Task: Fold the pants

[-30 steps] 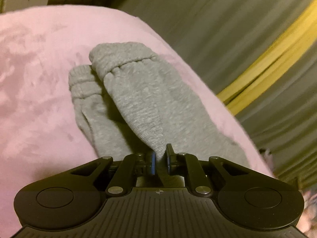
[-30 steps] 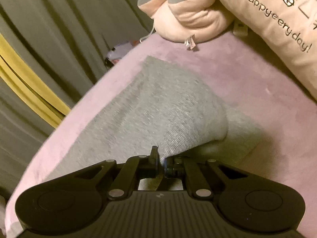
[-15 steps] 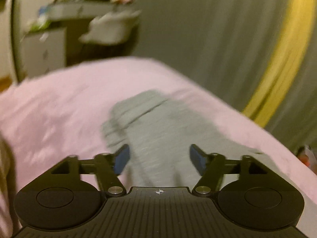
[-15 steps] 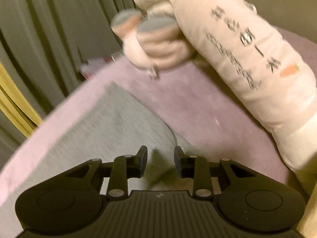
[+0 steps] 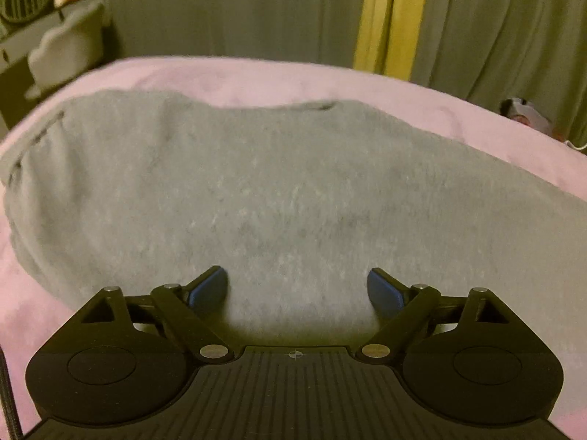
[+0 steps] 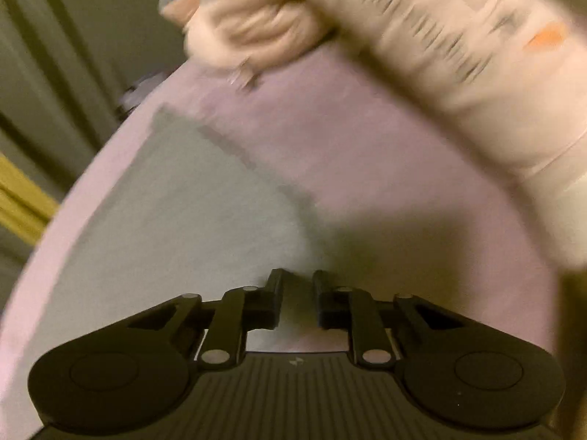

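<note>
Pink bedcover | grey pants flat | plush pillow print blurred unreadable

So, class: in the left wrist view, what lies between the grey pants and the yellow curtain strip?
Only bare pink bedcover lies between the grey pants and the yellow curtain strip.

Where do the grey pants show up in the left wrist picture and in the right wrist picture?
Left wrist: the grey pants spread across the middle, just beyond the fingers.
Right wrist: the pants fill the lower left, reaching the fingers.
Shared landmark: the yellow curtain strip, upper right in the left view, at the left edge in the right view.
</note>
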Action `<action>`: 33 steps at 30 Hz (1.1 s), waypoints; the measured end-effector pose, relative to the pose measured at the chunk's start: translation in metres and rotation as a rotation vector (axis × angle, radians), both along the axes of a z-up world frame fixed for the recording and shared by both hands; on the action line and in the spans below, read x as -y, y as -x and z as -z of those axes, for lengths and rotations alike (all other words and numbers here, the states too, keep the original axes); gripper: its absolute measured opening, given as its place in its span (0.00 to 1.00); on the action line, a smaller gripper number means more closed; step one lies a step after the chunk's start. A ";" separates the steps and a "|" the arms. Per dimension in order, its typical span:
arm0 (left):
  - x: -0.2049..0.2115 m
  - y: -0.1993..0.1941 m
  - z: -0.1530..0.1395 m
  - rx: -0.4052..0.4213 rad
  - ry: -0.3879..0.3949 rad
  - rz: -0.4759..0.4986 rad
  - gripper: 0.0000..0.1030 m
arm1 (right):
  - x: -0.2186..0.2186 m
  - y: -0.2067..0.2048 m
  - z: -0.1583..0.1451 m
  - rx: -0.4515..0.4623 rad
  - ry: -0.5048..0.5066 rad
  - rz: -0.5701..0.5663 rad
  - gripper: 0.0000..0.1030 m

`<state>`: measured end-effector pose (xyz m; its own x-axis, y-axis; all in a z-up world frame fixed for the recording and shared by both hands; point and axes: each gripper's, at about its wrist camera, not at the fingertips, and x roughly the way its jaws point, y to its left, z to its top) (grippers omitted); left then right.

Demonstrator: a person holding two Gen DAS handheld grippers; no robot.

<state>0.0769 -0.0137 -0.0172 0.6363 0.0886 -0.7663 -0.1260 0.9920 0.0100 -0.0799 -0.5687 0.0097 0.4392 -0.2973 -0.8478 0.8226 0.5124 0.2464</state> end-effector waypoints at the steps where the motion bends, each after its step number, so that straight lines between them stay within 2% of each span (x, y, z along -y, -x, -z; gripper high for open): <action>1: -0.003 -0.001 0.000 0.004 0.022 -0.001 0.92 | 0.004 0.006 -0.003 0.024 -0.003 0.010 0.32; 4: -0.011 0.002 0.000 0.018 0.081 -0.036 0.92 | 0.018 0.024 0.000 0.159 -0.142 0.031 0.39; 6: -0.014 0.002 0.000 0.028 0.101 -0.055 0.92 | 0.025 0.027 0.007 0.209 -0.213 0.043 0.42; 11: -0.009 0.007 0.002 0.022 0.071 -0.056 0.93 | 0.021 0.024 0.023 0.244 -0.264 0.075 0.43; 13: -0.007 0.006 0.003 0.019 0.062 -0.055 0.93 | 0.021 0.032 0.027 0.307 -0.325 0.094 0.42; 14: -0.007 0.006 0.003 0.018 0.061 -0.056 0.93 | 0.021 0.031 0.029 0.332 -0.335 0.094 0.34; 15: -0.008 0.007 0.005 0.019 0.062 -0.056 0.93 | 0.020 0.031 0.028 0.348 -0.322 0.091 0.22; 16: -0.008 0.007 0.004 0.019 0.063 -0.057 0.93 | 0.019 0.030 0.025 0.365 -0.292 0.077 0.21; 19: -0.008 0.003 0.006 0.023 0.072 -0.064 0.94 | 0.017 0.030 0.022 0.424 -0.250 0.040 0.24; 21: -0.008 0.003 0.006 0.027 0.076 -0.071 0.94 | 0.020 0.028 0.027 0.444 -0.273 0.046 0.35; 23: -0.008 0.002 0.006 0.030 0.078 -0.076 0.94 | 0.024 0.025 0.033 0.449 -0.302 0.064 0.35; 24: -0.008 0.003 0.005 0.031 0.079 -0.077 0.94 | 0.024 0.024 0.033 0.441 -0.297 0.063 0.27; 26: -0.008 0.003 0.005 0.034 0.080 -0.077 0.94 | 0.018 0.024 0.024 0.429 -0.240 0.041 0.12; 30: -0.009 0.003 0.005 0.041 0.092 -0.083 0.94 | 0.001 0.030 -0.006 0.475 -0.097 -0.023 0.10; 31: -0.009 0.004 0.004 0.043 0.094 -0.084 0.94 | -0.007 0.033 -0.018 0.458 -0.030 -0.035 0.10; 33: -0.010 0.004 0.004 0.048 0.102 -0.086 0.94 | -0.009 0.033 -0.021 0.437 -0.009 -0.037 0.10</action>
<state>0.0732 -0.0033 -0.0207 0.6657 0.0680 -0.7432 -0.2090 0.9730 -0.0983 -0.1129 -0.5599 0.0302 0.7673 -0.2677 -0.5828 0.6213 0.5358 0.5718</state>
